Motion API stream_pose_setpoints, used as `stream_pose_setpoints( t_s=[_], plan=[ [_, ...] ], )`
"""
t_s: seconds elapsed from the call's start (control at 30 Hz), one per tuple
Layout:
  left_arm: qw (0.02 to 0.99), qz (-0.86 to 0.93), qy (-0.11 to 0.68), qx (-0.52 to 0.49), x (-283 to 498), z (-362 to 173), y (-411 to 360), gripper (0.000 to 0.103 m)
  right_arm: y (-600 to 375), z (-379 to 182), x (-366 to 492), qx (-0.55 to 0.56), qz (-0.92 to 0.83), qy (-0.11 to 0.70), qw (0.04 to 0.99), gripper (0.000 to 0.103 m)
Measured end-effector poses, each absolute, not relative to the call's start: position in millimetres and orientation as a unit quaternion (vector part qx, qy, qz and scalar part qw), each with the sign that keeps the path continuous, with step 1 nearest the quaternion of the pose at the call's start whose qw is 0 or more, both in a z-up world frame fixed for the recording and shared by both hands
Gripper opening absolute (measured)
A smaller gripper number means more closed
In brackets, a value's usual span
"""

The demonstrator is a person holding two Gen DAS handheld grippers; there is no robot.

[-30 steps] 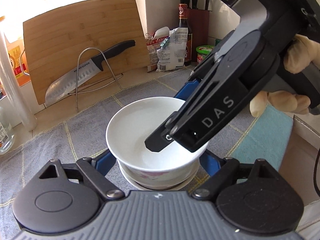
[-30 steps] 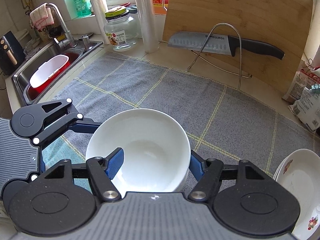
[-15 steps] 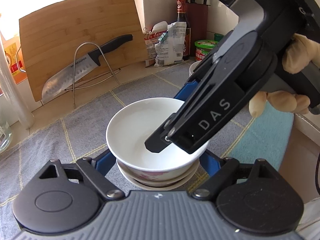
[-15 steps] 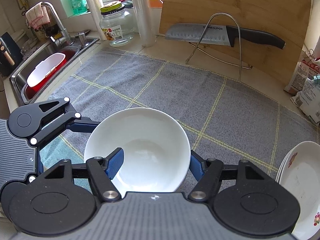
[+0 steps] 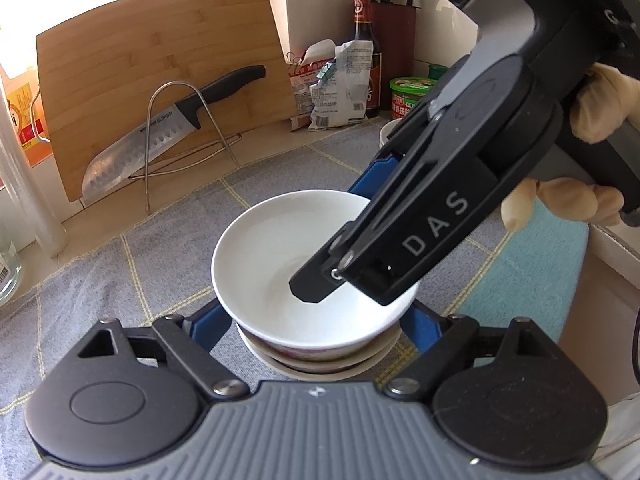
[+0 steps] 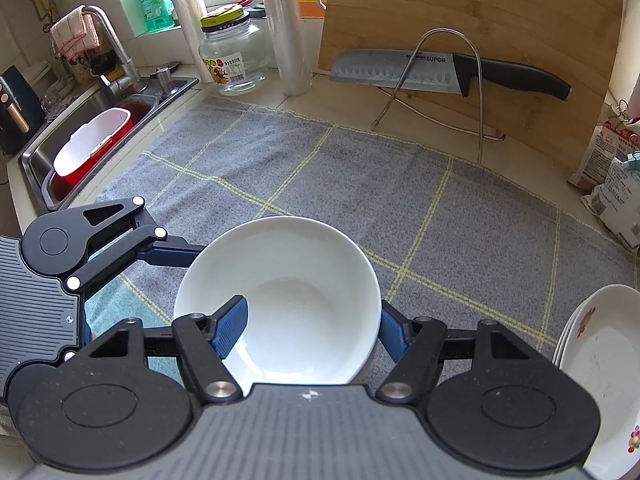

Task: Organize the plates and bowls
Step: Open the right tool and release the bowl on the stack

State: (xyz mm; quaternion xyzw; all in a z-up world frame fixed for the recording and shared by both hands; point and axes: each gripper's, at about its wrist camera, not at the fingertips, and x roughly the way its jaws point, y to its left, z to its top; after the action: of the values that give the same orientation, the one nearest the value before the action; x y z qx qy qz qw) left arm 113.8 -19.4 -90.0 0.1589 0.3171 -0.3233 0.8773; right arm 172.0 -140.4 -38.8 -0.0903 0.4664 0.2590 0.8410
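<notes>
- Nearest me, the white bowl (image 6: 280,296) sits nested on top of other bowls (image 5: 320,360) on the grey checked cloth (image 6: 360,184), with a teal cloth (image 5: 520,272) just beside the stack.
- A stack of flowered plates (image 6: 600,360) lies off to the right on the same cloth, apart from the bowls.
- Farther back, a knife (image 6: 440,72) rests across a wire stand (image 6: 476,92) against a bamboo cutting board (image 6: 500,12); nothing on the cloth lies between it and the bowls.
- At the back left, a glass jar (image 6: 236,56) stands empty near the sink (image 6: 92,120), which holds a red and white tub (image 6: 92,144).
- The right gripper (image 6: 312,328) pinches the white bowl's rim: one blue pad inside, one outside the wall.
- The left gripper (image 5: 316,320) straddles the lower bowls, its jaws opening; whether its pads touch them I cannot tell.
- A gloved hand (image 5: 600,112) holds the right gripper's handle.
</notes>
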Motion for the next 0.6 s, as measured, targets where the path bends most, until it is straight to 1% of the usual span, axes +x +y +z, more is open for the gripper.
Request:
stream_pose_setpoints(
  t_s=[0.27, 0.47, 0.53, 0.6],
  plan=[
    [0.876, -0.325, 0.321, 0.156, 116.2, -90.7, -19.8, 0.091, -139.7, -38.2, 172.2, -0.092, 0.258, 0.466, 0.841, 0.074],
    [0.874, -0.328, 0.318, 0.167, 114.2, -92.5, -22.6, 0.094, -140.9, -39.1, 172.1, -0.091, 0.255, 0.466, 0.842, 0.075],
    [0.873, -0.33, 0.319, 0.164, 114.0, -92.0, -21.6, 0.095, -141.4, -38.8, 171.6, -0.085, 0.261, 0.465, 0.842, 0.081],
    [0.874, -0.331, 0.317, 0.161, 112.7, -90.6, -19.6, 0.096, -140.3, -37.7, 169.7, -0.089, 0.26, 0.459, 0.845, 0.09]
  ],
)
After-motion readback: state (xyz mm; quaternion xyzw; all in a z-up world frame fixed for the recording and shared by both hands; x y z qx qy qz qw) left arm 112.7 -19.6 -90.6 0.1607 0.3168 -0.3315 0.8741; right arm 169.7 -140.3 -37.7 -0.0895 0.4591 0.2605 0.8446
